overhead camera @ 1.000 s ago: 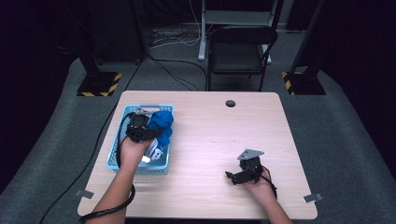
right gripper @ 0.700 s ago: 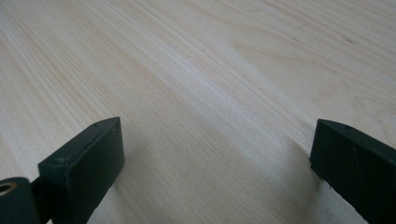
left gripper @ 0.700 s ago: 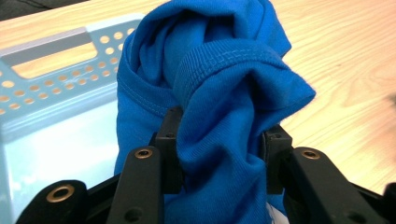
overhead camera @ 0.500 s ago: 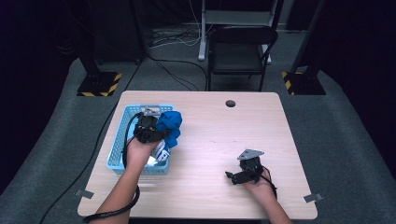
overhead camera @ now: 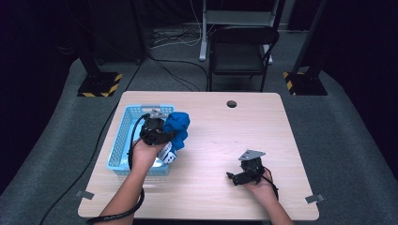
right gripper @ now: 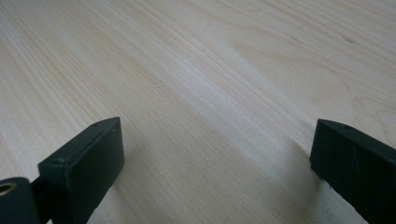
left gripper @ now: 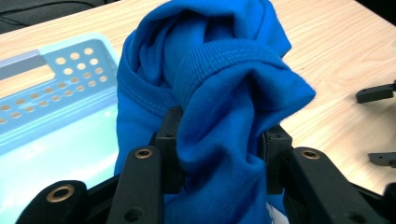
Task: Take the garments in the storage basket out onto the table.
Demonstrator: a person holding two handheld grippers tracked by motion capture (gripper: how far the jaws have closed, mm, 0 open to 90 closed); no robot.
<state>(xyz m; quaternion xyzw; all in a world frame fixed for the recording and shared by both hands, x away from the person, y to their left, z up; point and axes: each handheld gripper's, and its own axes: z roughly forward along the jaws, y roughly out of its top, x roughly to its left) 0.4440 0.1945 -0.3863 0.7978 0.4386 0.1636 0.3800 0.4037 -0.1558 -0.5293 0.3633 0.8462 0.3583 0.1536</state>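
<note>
We see a bunched blue cloth (left gripper: 219,93) clamped in our left gripper (overhead camera: 157,129), held over the basket's (overhead camera: 119,147) right rim, bulk toward the bare table (overhead camera: 211,150). Our right gripper (overhead camera: 241,176) rests well apart, jaws spread, holding nothing.

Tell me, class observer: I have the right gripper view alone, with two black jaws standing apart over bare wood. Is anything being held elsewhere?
Observer: Yes. The left gripper is shut on a bunched blue cloth.
Operator: Where is that cloth relative to any container?
Observer: In the high view it hangs over the right rim of a light blue perforated basket, at the table's left.
Operator: And where does my gripper sit?
Observer: The right gripper rests low over the wooden table near its front right, jaws open, apart from the cloth.
</note>
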